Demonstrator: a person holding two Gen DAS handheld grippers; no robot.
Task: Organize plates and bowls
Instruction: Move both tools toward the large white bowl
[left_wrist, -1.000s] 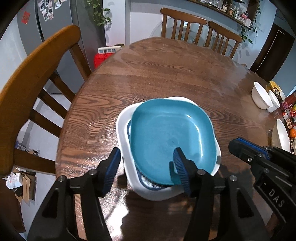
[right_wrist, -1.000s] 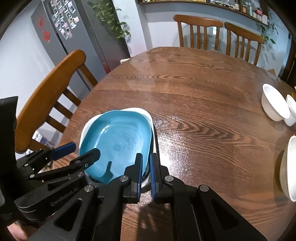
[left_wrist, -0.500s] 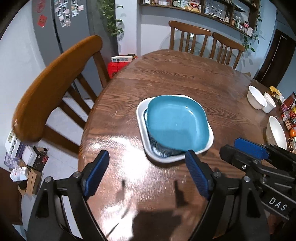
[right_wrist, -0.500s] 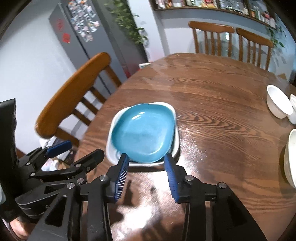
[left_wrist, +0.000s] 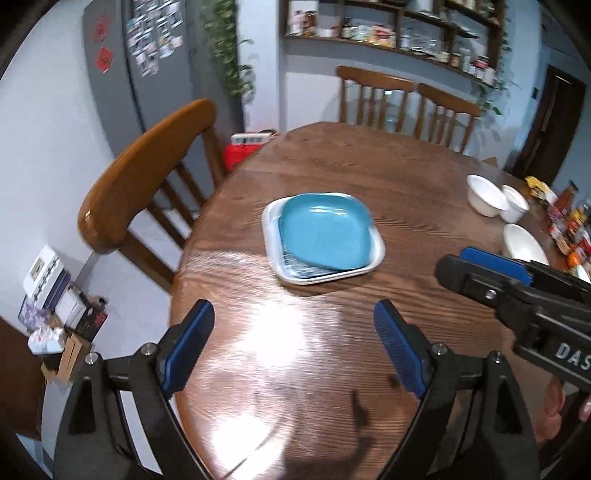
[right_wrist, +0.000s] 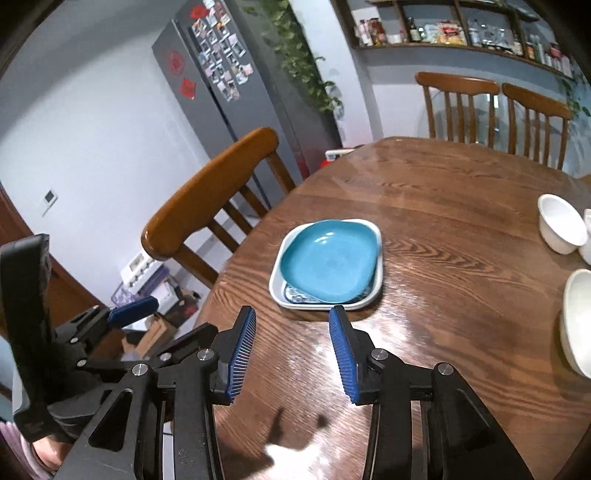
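Three stacked plates: blue plate (left_wrist: 325, 236) atop a patterned one inside white plate (left_wrist: 377, 254), on table (left_wrist: 369, 166). Left gripper (left_wrist: 291, 345) and right gripper (right_wrist: 291, 350) jaws spread, empty. Left view alone shows packets (left_wrist: 565, 225) beyond white bowls (left_wrist: 484, 199).

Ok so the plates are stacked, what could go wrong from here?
1. The blue plate sits skewed on the patterned plate in the white dish, so the stack may rock or slide if nudged.
2. The stack is near the table edge by the chair; a bump could push it off.
3. The white bowls lie far right; reaching with an open right gripper might clip them.
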